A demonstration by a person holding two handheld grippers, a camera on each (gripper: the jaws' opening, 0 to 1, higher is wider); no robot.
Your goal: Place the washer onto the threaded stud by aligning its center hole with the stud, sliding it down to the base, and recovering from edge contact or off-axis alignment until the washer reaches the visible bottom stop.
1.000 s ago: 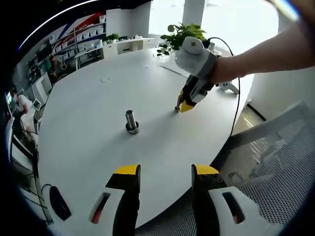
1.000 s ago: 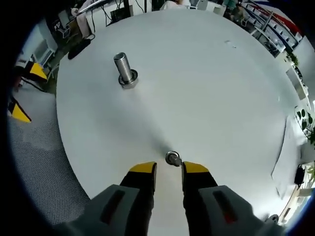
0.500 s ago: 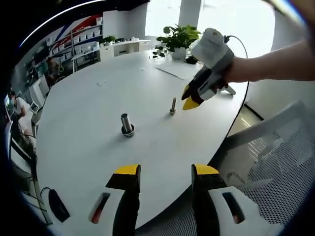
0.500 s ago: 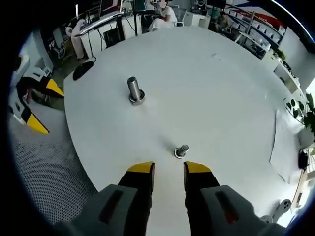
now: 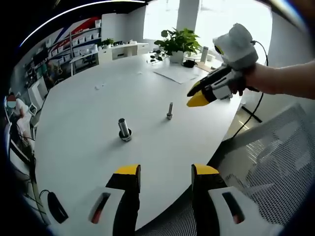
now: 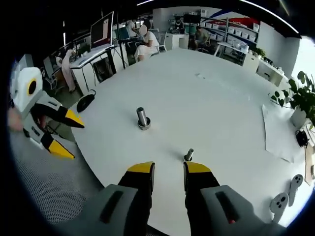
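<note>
"Where's the washer?"

"I see a ring round the foot of the thick stud [image 5: 123, 129], at eleven o'clock from the left gripper [image 5: 166, 173]. It may be the washer, but I can't tell. A small bolt [image 5: 169, 110] stands at twelve o'clock."

"How would it feel?"

"I think hard, thin, light and slippery. Pinch it by its rim."

"Are the grippers holding anything?"

"No. The left one's fingers are wide apart. The right gripper [image 6: 168, 170] has a narrow gap, empty, up in the air."

"Room to move?"

"Lots of bare table [image 5: 88, 93]. Its edge and a mesh chair [image 5: 275, 162] are close by."
</note>
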